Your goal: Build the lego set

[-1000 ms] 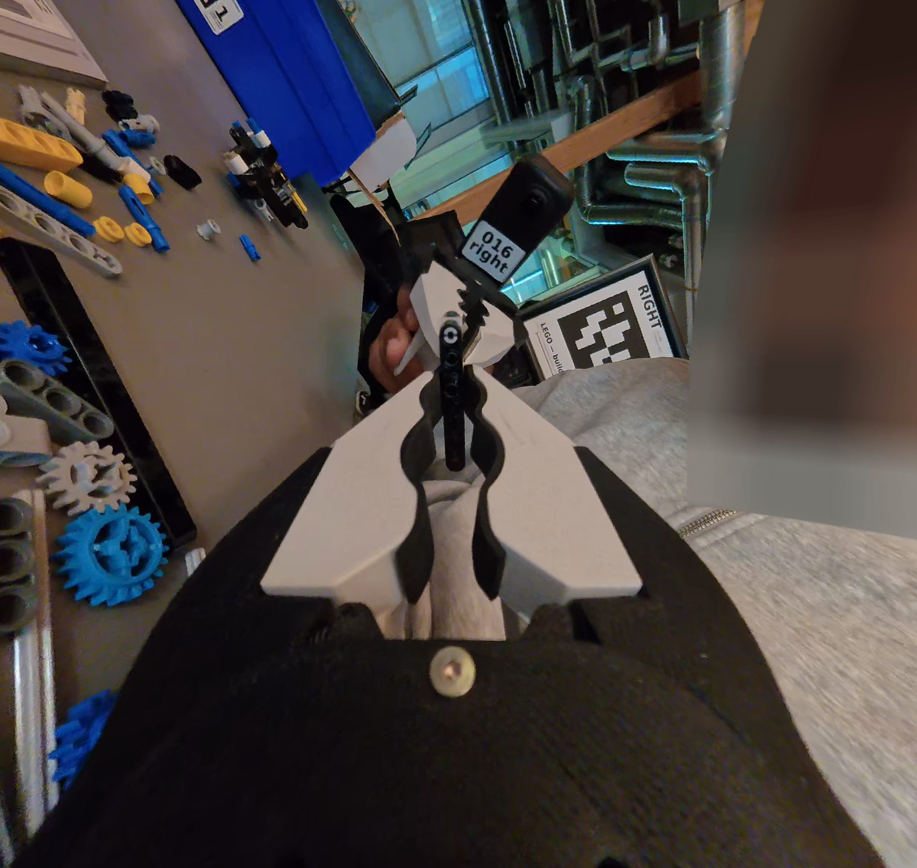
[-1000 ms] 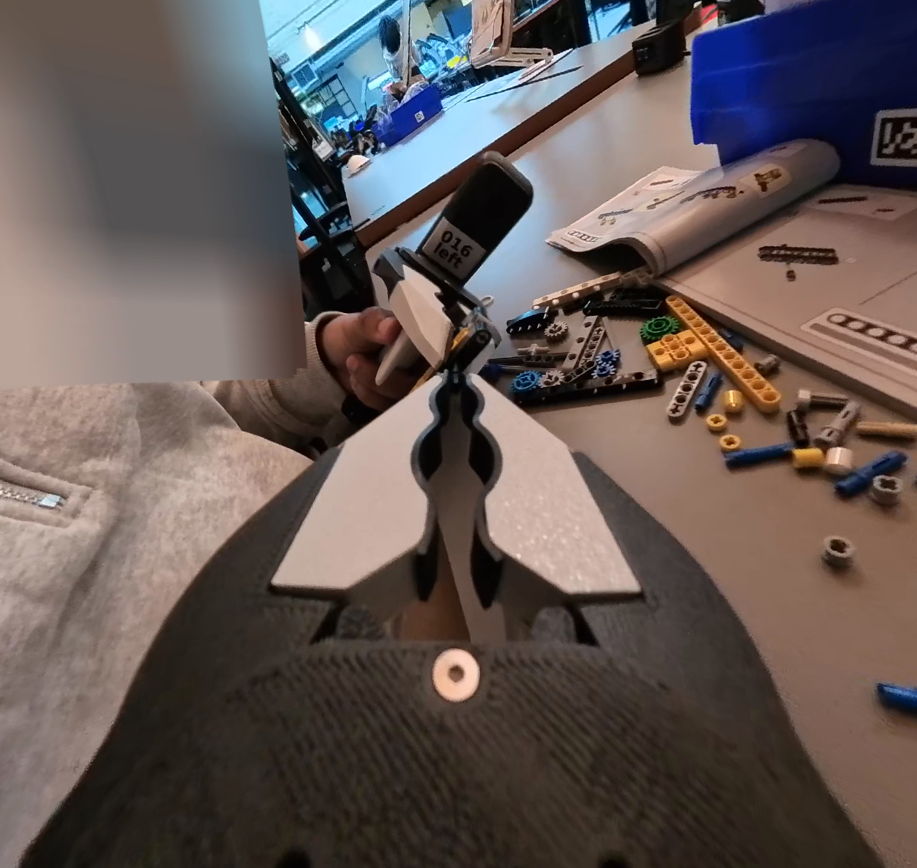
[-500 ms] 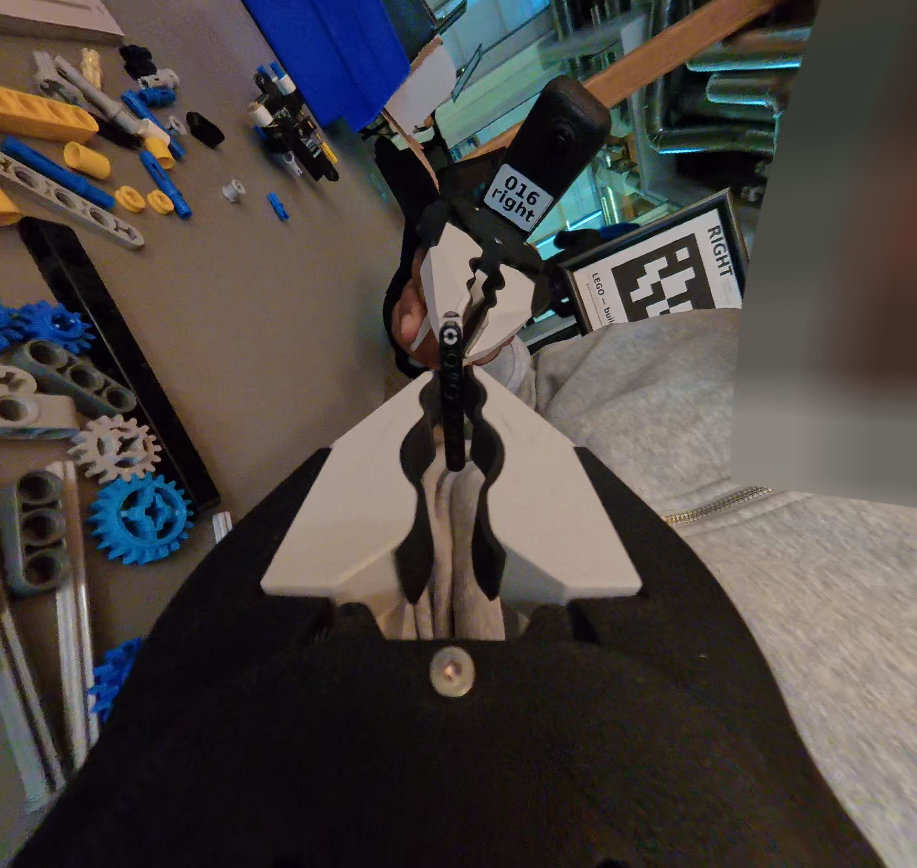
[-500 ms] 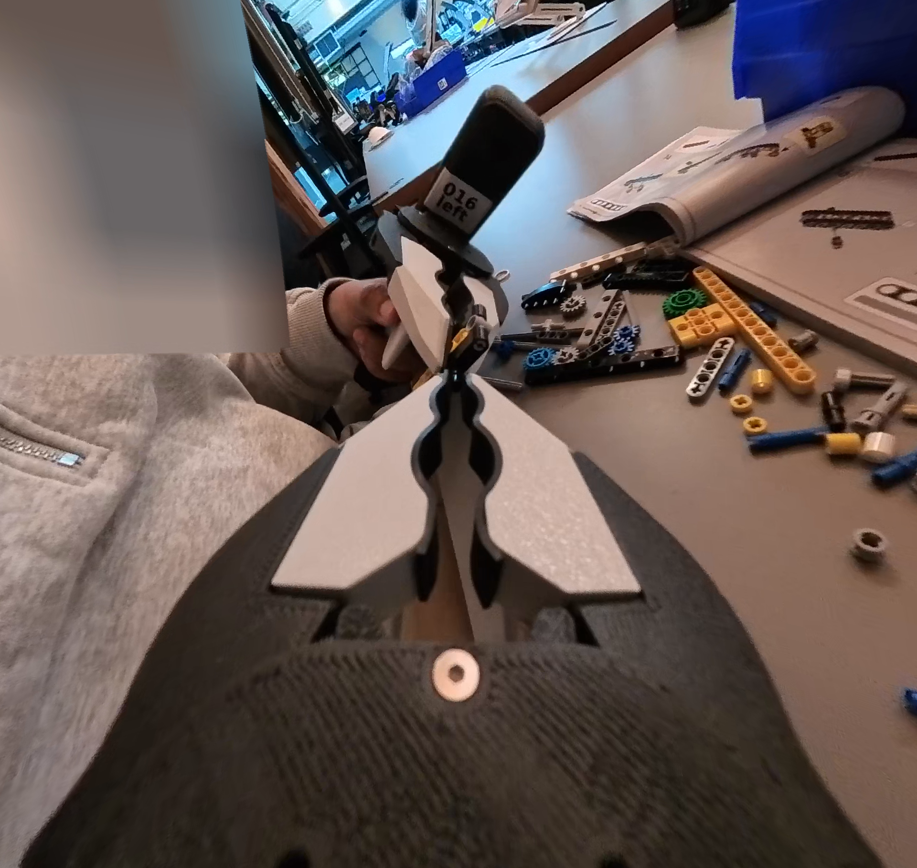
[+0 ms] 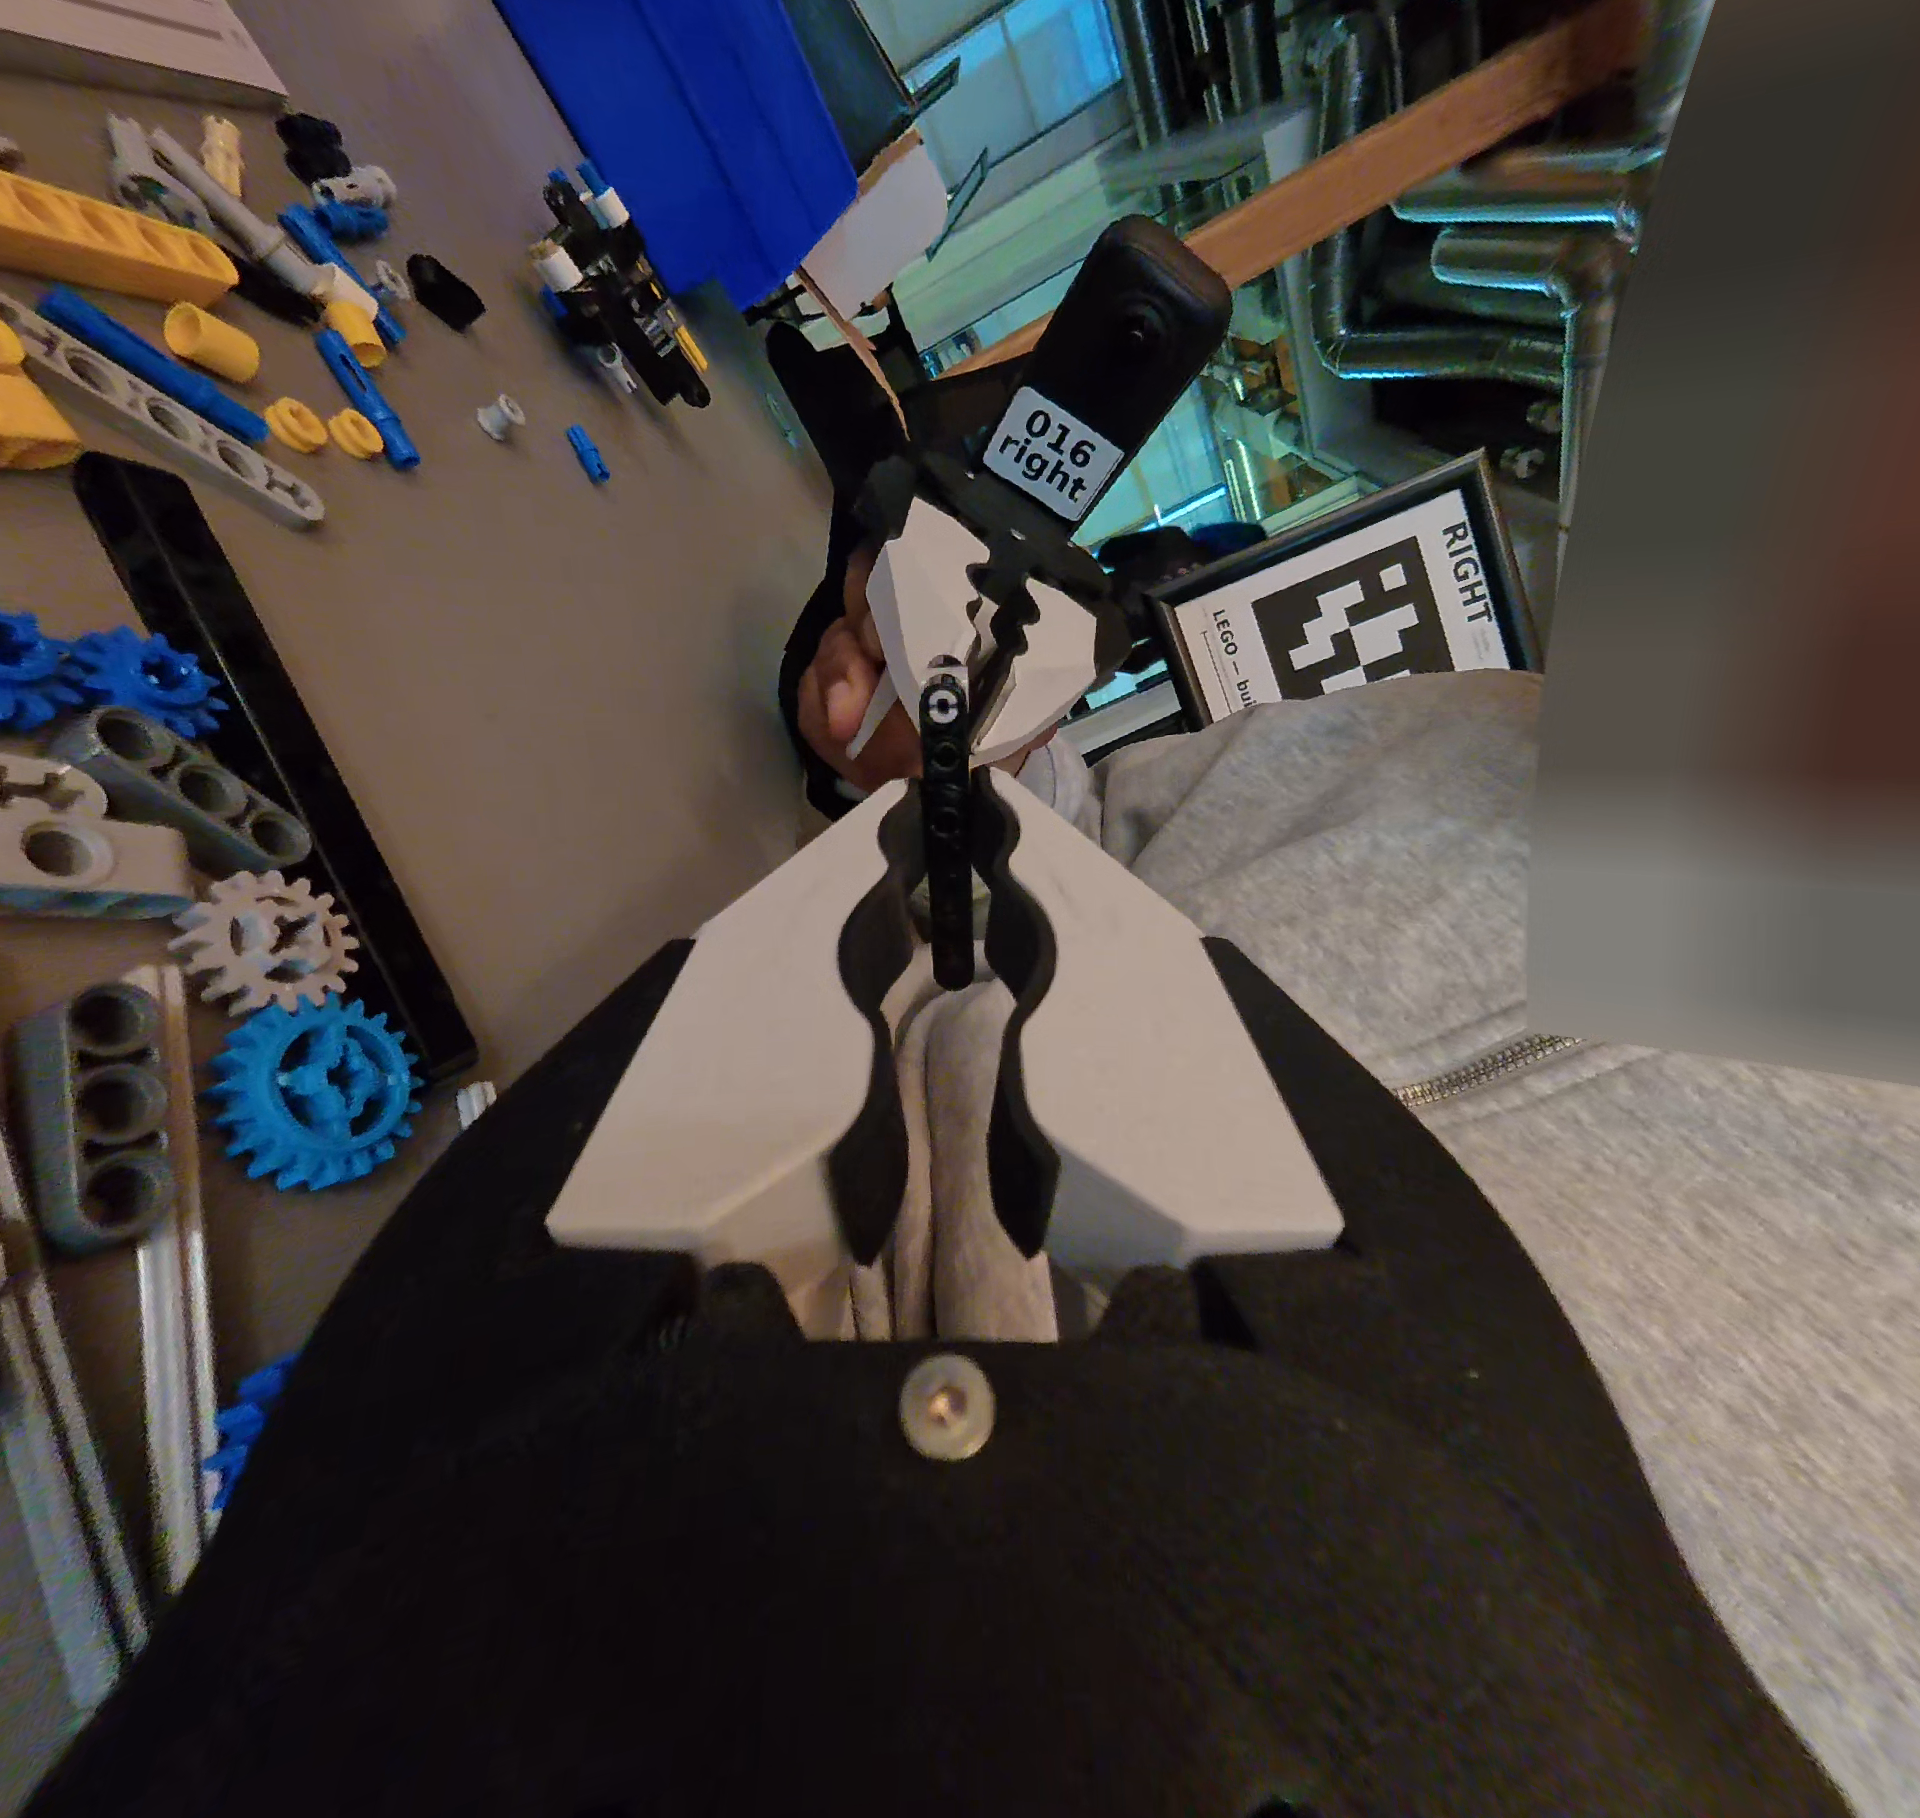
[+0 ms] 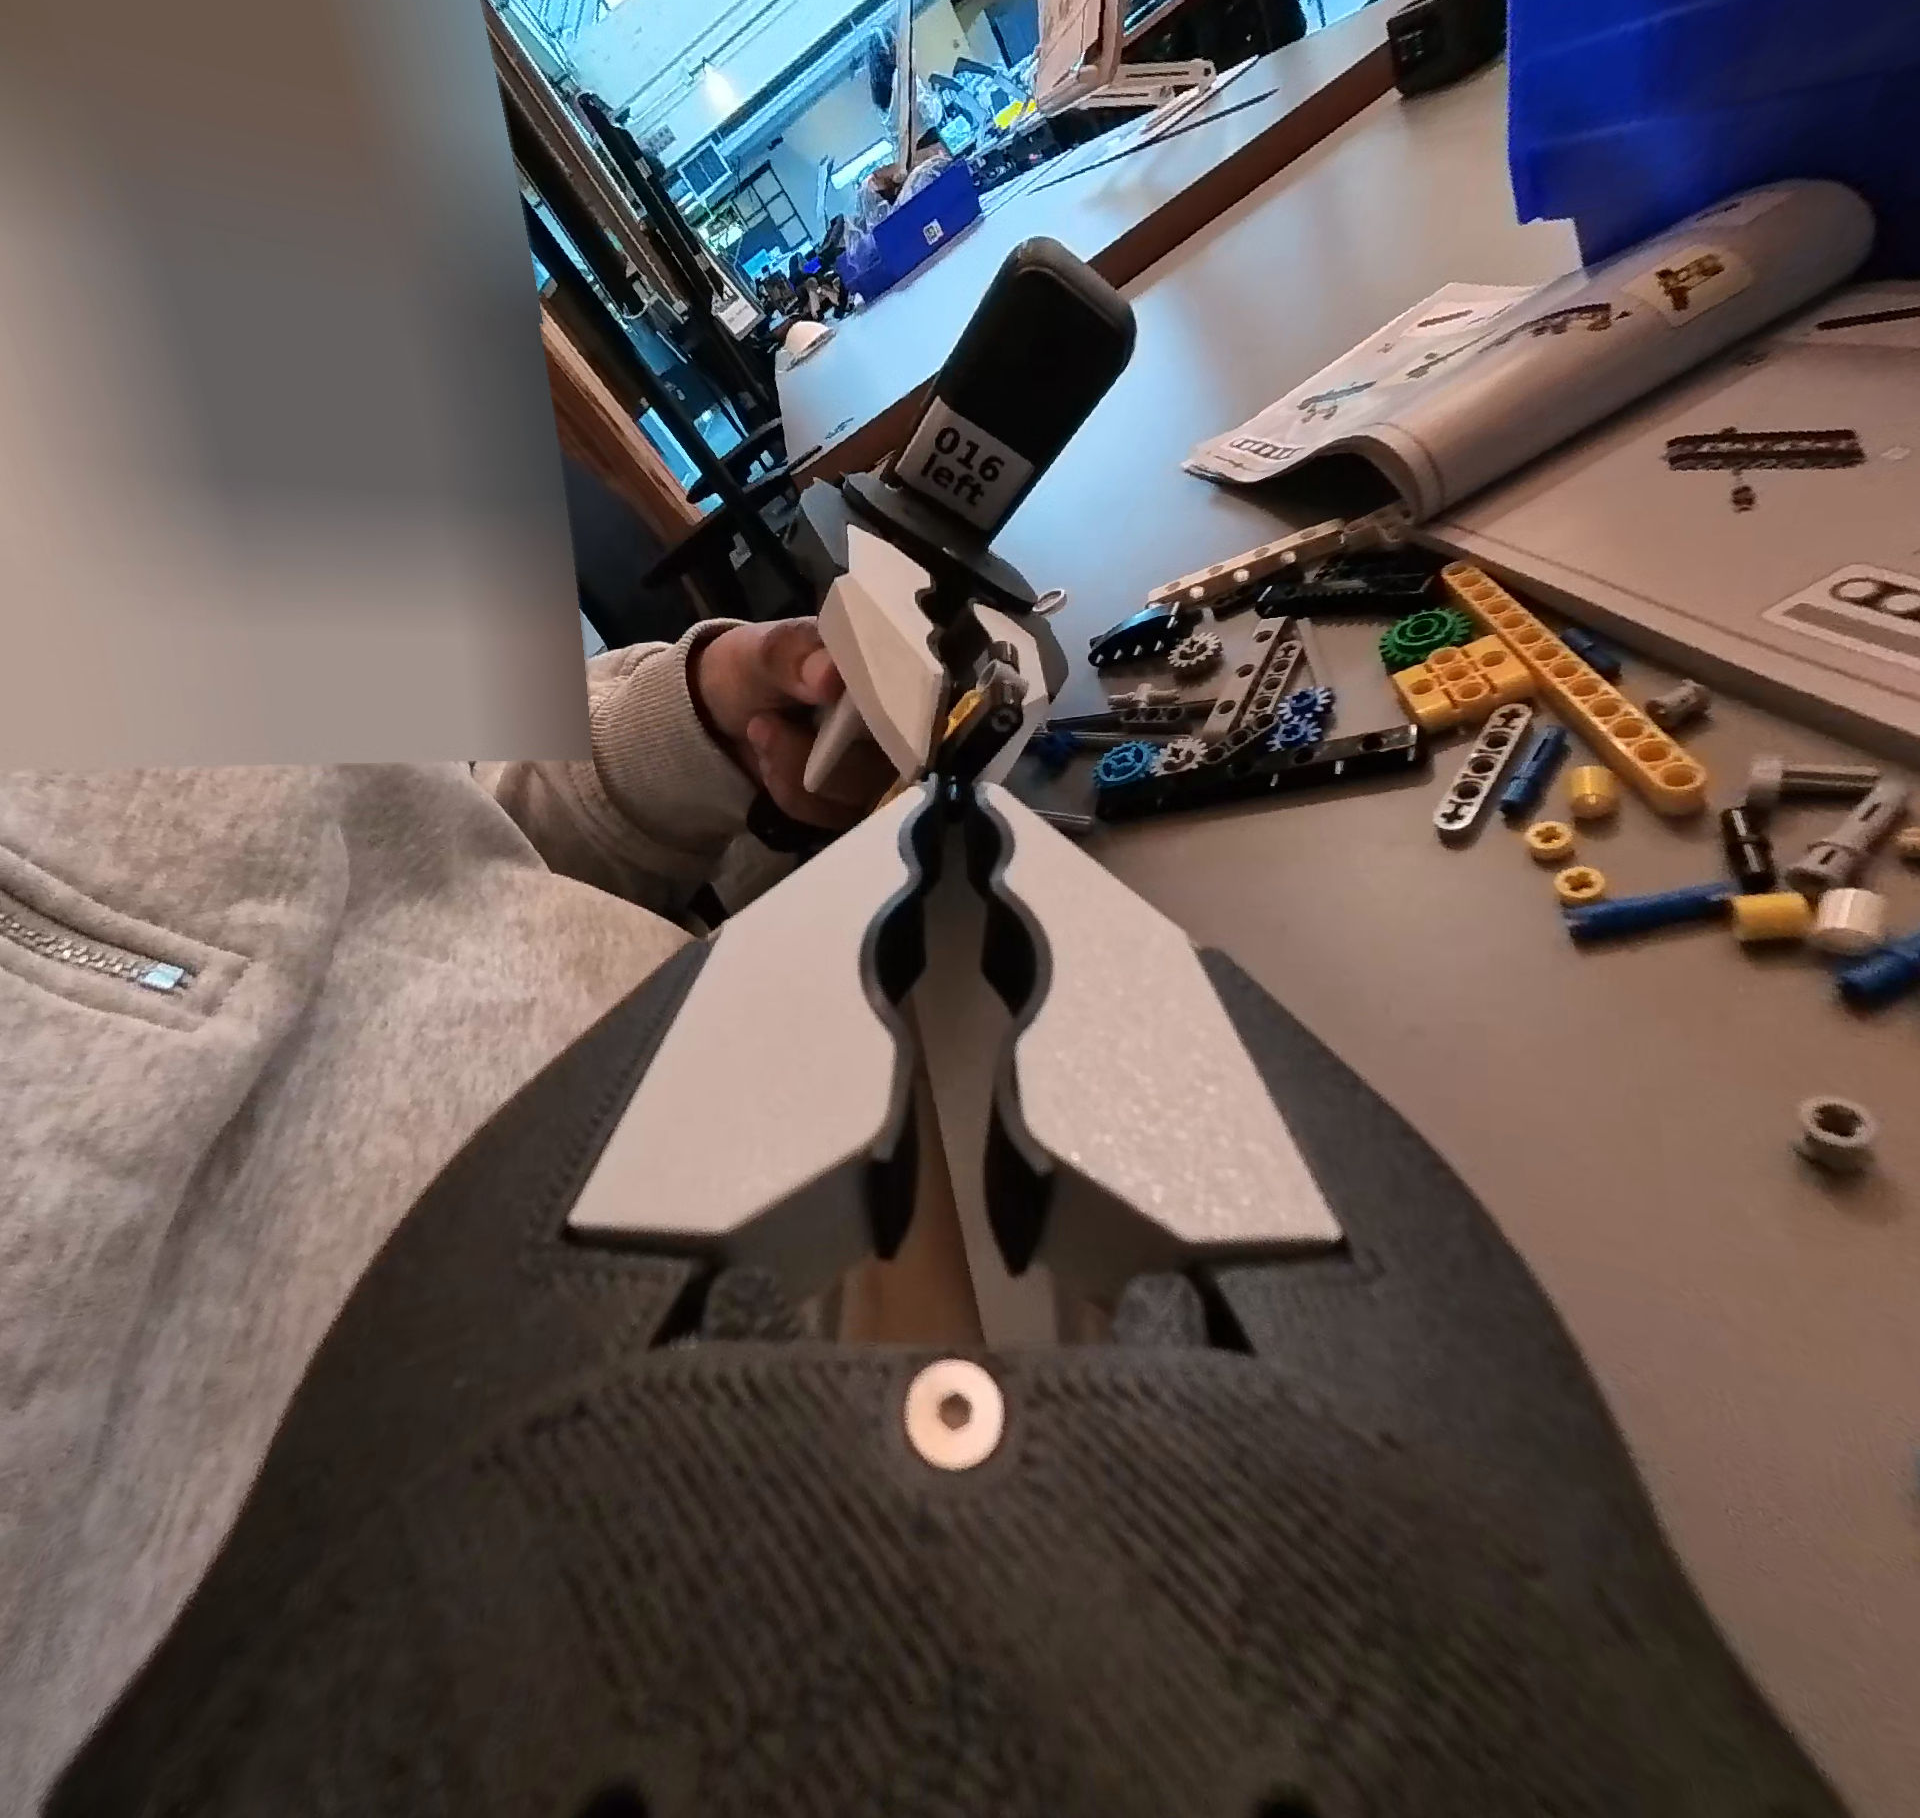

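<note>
My left gripper (image 5: 951,807) is shut on a black lego beam (image 5: 948,833), held edge-on and sticking out past the tips. In the right wrist view the left gripper (image 6: 977,724) holds this beam with small yellow and grey parts (image 6: 982,714) on it. My right gripper (image 6: 951,794) is shut, its tips meeting the beam's end. It also shows in the left wrist view (image 5: 982,672), where a light grey pin (image 5: 943,703) sits in the beam's end hole. I cannot tell whether the tips still pinch the pin. Both grippers are held above the person's lap, off the table.
Loose lego parts lie on the grey table (image 6: 1455,1093): a yellow beam (image 6: 1579,688), blue gears (image 5: 312,1093), a long black beam (image 5: 270,760), blue axles (image 6: 1652,906), a grey bush (image 6: 1834,1129). An open instruction booklet (image 6: 1558,397) and a blue bin (image 5: 665,75) stand behind. A grey sweater (image 5: 1558,1249) fills the near side. My left and right fingertips are right by each other.
Both grippers have stayed joined at the beam's end. The pair has tilted and shifted a little, so the table parts slide in both views.
</note>
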Tool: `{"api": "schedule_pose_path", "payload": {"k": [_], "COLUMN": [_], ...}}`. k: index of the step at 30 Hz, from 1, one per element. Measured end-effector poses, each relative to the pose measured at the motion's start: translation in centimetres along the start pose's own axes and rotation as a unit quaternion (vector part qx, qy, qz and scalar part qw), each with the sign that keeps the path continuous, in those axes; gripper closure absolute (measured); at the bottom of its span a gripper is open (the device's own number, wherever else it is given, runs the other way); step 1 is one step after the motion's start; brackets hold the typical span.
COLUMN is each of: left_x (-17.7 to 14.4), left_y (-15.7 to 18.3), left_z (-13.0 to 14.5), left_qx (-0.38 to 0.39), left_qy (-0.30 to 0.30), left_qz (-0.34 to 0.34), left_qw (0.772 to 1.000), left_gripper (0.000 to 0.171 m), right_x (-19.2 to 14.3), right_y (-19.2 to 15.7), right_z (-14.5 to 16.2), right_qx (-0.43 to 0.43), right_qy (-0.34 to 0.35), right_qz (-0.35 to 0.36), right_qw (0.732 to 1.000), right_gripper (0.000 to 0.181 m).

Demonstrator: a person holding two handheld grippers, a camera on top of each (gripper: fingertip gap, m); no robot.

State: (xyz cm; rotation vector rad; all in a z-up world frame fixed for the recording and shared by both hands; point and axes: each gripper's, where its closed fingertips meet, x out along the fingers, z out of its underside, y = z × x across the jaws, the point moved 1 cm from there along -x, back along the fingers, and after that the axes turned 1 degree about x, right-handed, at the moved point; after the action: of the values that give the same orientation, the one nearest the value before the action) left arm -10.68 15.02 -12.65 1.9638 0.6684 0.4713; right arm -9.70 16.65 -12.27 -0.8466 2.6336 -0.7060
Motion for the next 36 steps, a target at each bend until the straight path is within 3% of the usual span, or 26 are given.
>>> {"api": "schedule_pose_path", "payload": {"k": [36], "left_x": [-0.13], "left_y": [-0.19], "left_z": [0.09], "left_qx": [0.003], "left_qy": [-0.014], "left_qz": [0.0], "left_qw": [1.0], "left_gripper": [0.166], "right_x": [0.23], "right_y": [-0.02], "right_z": [0.41], "right_qx": [0.011], "right_qy": [-0.012], "right_qz": [-0.011], "right_qw": [1.0], "right_gripper": [0.181]}}
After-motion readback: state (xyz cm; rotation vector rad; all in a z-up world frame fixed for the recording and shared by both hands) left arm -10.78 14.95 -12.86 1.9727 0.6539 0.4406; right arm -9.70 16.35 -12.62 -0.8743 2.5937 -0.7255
